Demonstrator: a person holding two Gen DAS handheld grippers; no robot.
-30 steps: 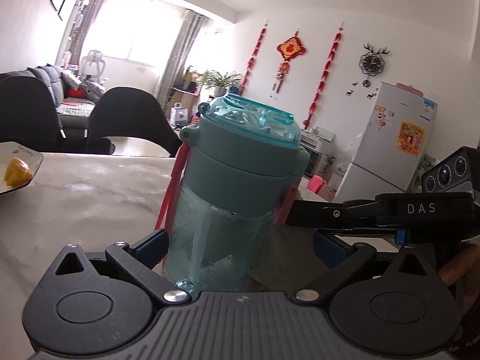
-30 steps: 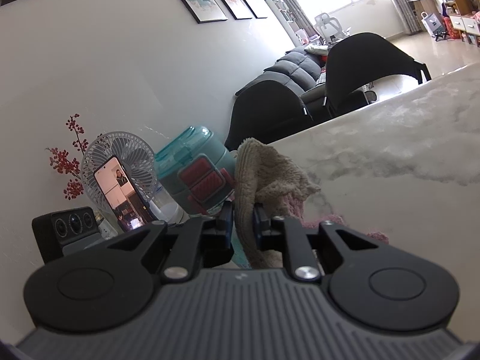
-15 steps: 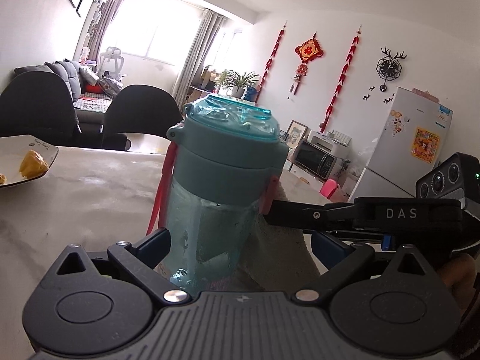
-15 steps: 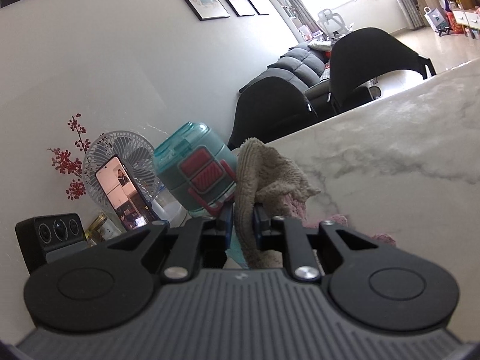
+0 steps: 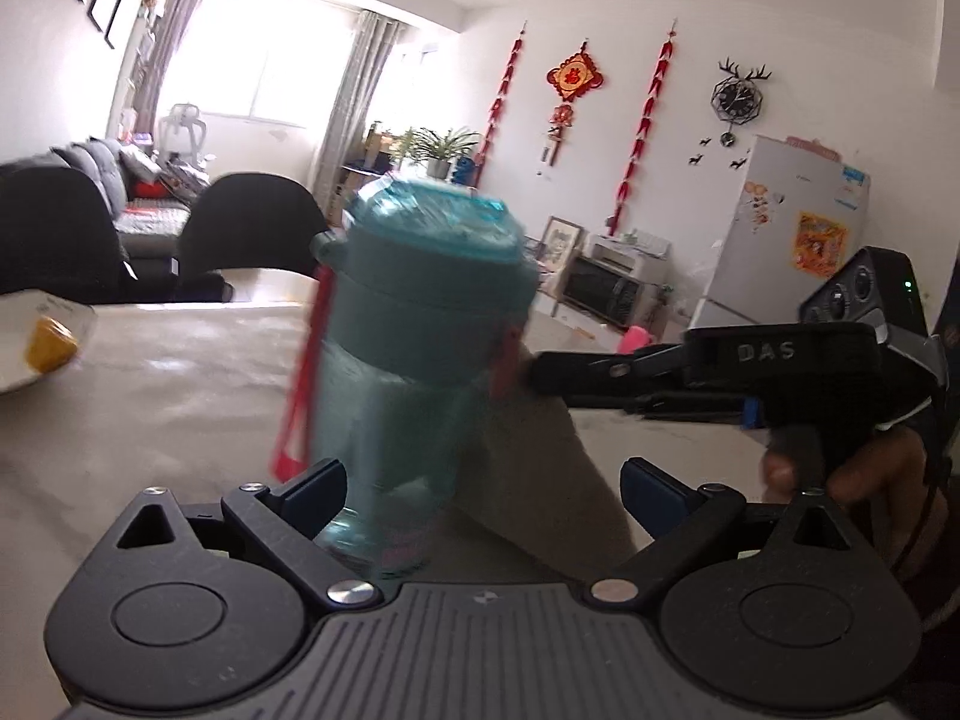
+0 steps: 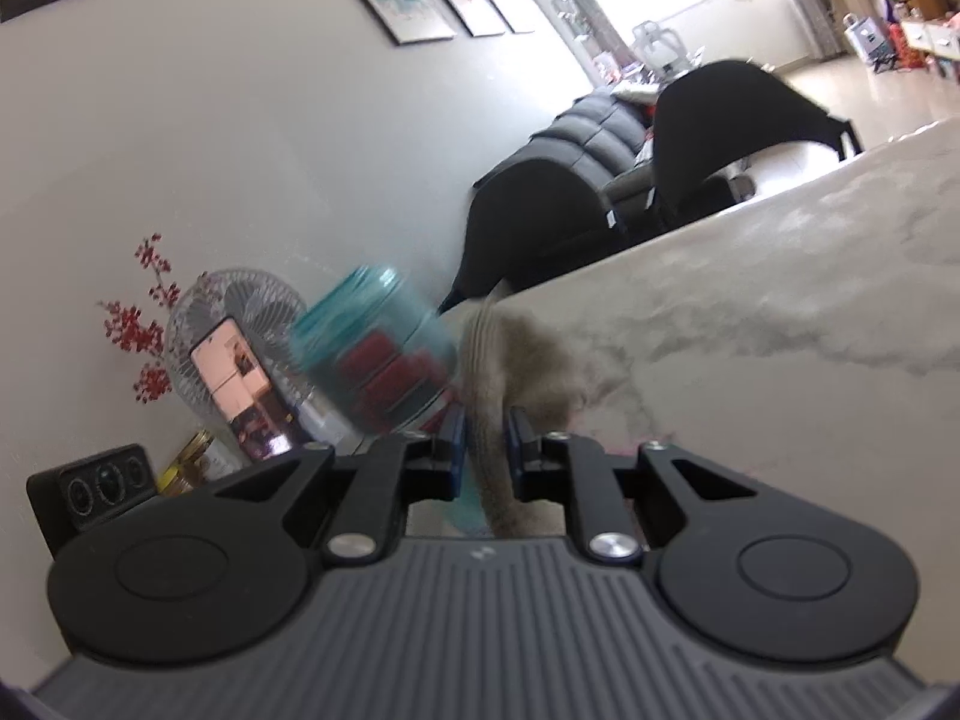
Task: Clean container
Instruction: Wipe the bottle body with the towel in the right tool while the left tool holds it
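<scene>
The wiping step is judged to be in hand. A beige cloth (image 6: 510, 378) is clamped between the right tongs (image 6: 485, 438) and pressed against the side of the teal container (image 5: 414, 354), which is seen upright on the marble worktop (image 5: 150, 396), toward the edge nearest the left tongs (image 5: 483, 480). The left tongs are spread wide around the container's base; whether the pads touch it cannot be told. The right tongs are held nearly level by a hand (image 5: 864, 474), reaching in from the side. Next, a firmer brace on the container is called for while the cloth is drawn across its wall.
</scene>
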